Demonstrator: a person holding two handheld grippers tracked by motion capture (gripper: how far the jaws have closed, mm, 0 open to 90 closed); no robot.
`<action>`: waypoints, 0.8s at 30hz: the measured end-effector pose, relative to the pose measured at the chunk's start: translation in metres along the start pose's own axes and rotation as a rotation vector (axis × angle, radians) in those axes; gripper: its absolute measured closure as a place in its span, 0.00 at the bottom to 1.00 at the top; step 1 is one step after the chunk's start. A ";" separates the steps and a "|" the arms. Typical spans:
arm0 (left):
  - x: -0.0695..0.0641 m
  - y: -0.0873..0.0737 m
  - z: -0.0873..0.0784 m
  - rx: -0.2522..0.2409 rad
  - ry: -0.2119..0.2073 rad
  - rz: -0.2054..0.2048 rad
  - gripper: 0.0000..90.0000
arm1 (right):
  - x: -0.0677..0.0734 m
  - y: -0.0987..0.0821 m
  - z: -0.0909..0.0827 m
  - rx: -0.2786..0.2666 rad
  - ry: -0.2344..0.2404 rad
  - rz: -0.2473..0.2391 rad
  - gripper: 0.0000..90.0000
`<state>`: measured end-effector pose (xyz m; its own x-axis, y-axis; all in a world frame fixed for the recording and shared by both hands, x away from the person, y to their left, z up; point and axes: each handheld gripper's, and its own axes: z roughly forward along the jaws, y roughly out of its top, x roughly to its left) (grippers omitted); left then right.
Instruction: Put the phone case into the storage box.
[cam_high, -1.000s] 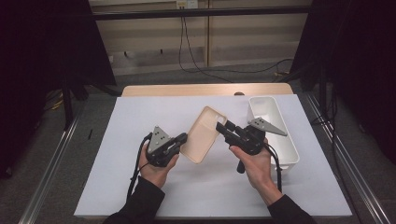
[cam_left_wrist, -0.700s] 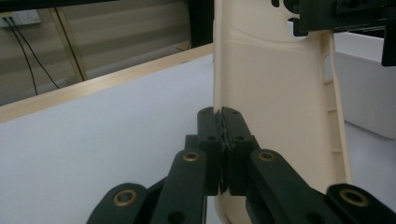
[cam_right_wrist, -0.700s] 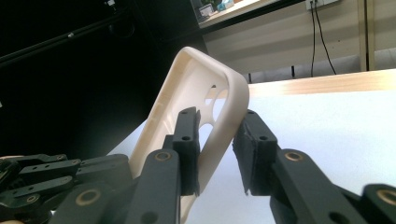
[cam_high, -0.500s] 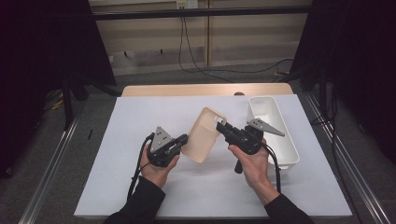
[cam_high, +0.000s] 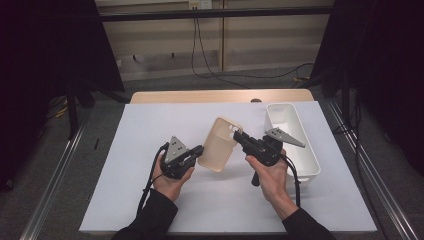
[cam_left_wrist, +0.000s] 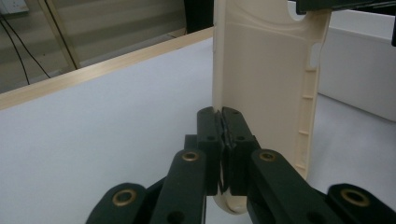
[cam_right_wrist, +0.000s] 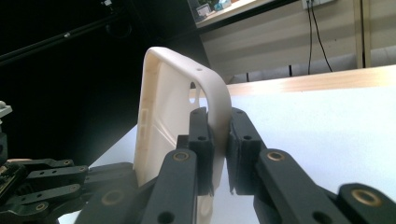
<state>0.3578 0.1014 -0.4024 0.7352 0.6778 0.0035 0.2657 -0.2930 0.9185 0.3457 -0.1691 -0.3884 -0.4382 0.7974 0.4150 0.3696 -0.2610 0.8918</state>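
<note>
Together, left tongs (cam_high: 200, 150) and right tongs (cam_high: 237, 135), which had just been closing, clamped the cream phone case (cam_high: 219, 144) above the counter (cam_high: 150, 130).

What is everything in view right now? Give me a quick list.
phone case: one, cream, held above the sheet between both grippers
bin: one, white, right side of the sheet
sheet: one, white, covering the table
table: one, light wood, edge showing past the sheet
cables: several, dark, on the floor beyond the table
left gripper: one, black, jaws shut on the case's near edge
right gripper: one, black, jaws have just been closing, now shut on the case's far corner
hands: two, dark sleeves
</note>
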 end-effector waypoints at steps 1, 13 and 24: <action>0.000 0.000 0.000 0.001 -0.003 -0.002 0.97 | 0.000 0.000 0.000 -0.003 0.002 -0.008 0.91; 0.001 -0.003 0.005 0.028 -0.038 -0.024 0.94 | 0.006 0.002 -0.003 -0.028 0.034 -0.110 0.91; 0.004 -0.004 0.004 0.010 -0.028 -0.063 0.59 | 0.005 0.003 -0.002 -0.019 0.048 -0.140 0.91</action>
<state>0.3626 0.1025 -0.4078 0.7338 0.6762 -0.0658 0.3183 -0.2567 0.9126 0.3433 -0.1672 -0.3838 -0.5228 0.8001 0.2941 0.2868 -0.1598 0.9446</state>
